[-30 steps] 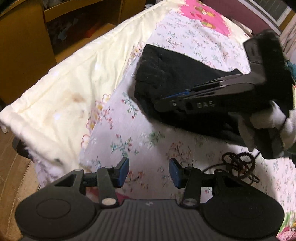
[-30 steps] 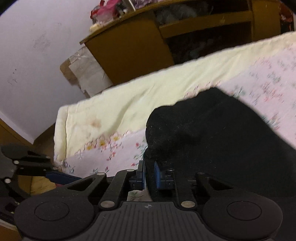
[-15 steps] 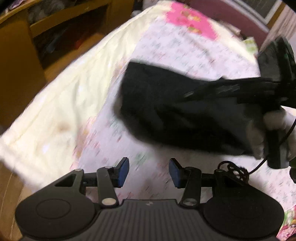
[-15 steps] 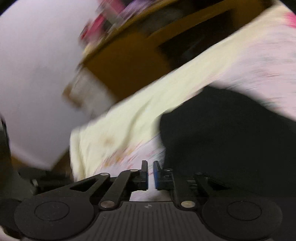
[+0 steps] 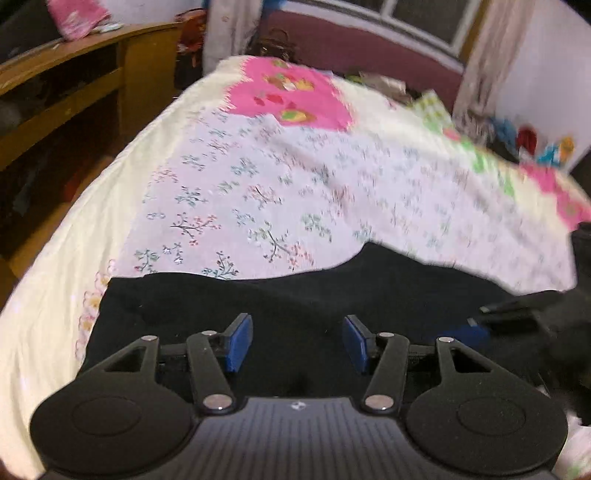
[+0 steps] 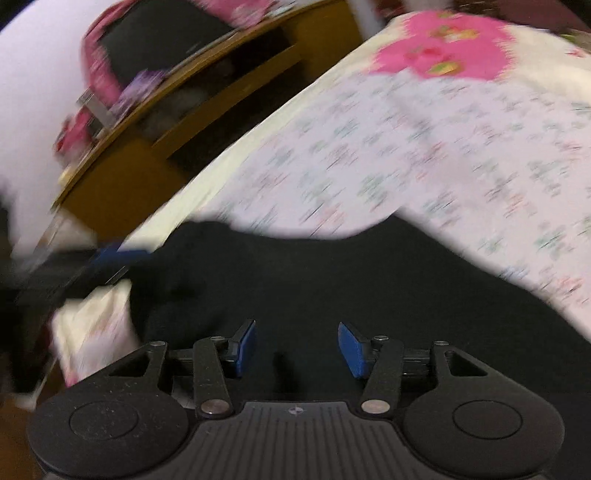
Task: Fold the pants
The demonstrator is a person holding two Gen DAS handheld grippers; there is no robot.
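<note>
The left tool [image 5: 297, 343] has just spread a little wider and holds nothing, its blue pads hanging apart over the black pants [image 5: 303, 295]. The pants lie in a bundle at the near edge of the flowered bed [image 5: 258, 177]. The right tool [image 6: 297, 347], pinched almost shut a second ago, has just opened and let go, so this fold looks finished.

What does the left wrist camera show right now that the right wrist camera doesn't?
Only the left wrist view shows the window, the curtain and the bright clutter past the bed's far end. Only the right wrist view shows the dark screen on the wooden shelf. Both show the black pants on the flowered bedsheet, with the left tongs and right tongs open over them.
</note>
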